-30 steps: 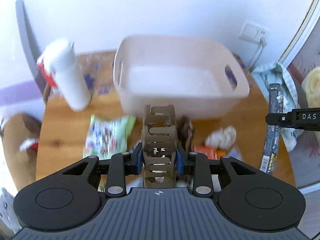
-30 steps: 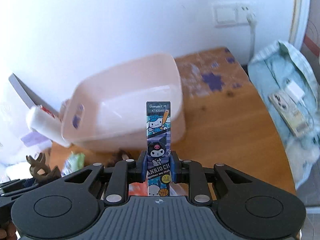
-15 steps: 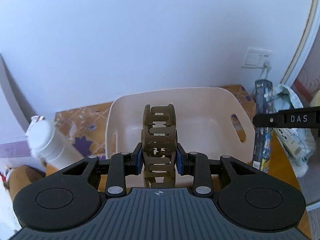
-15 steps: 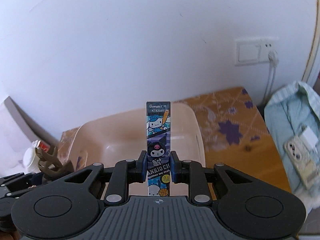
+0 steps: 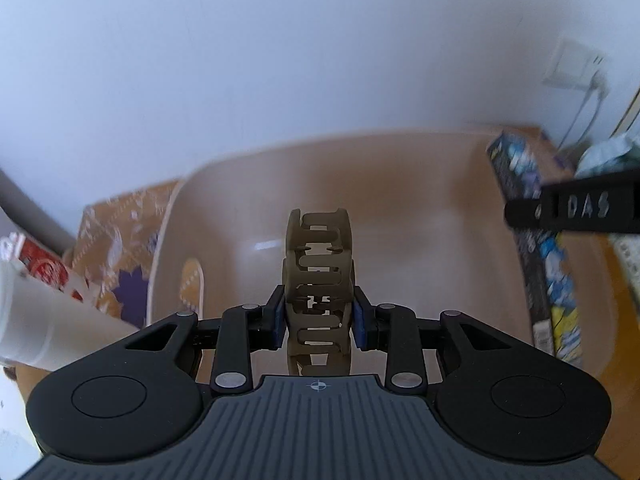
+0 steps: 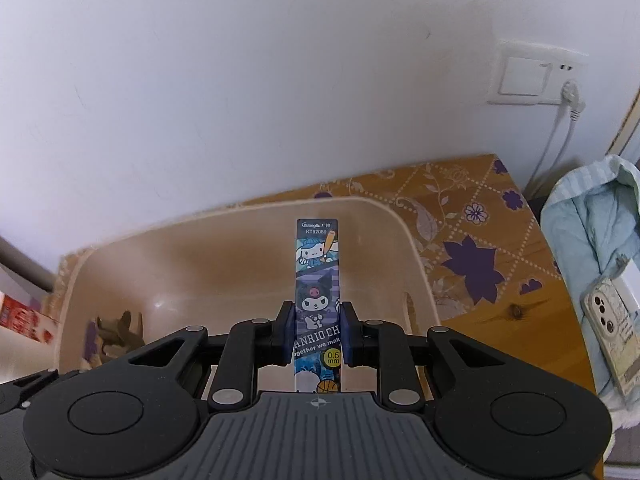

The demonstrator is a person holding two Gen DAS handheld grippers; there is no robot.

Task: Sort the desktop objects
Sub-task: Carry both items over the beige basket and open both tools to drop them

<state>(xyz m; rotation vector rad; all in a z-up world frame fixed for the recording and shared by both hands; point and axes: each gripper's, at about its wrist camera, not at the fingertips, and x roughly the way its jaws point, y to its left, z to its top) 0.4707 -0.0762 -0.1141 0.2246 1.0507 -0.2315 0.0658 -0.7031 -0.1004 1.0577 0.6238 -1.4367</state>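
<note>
Two grippers: both over one beige, smooth, glossy plastic tub [image 6: 400, 216] with rounded corners and slot handles.
Left gripper [image 5: 319, 316]: blue pads clamped on one olive-brown, matte plastic claw hair clip [image 5: 318, 280] with interlocking teeth; long axis runs forward along the fingers, above the tub interior.
Right gripper [image 6: 317, 338]: pads clamped on one slim rectangular printed cardboard pen box [image 6: 317, 264], cartoon figures, long axis forward, far end above the tub.
Support: one wooden table [image 6: 516, 328] with floral cloth [image 6: 460, 208].
Beside tub: one white cylindrical bottle [image 5: 40, 328].
</note>
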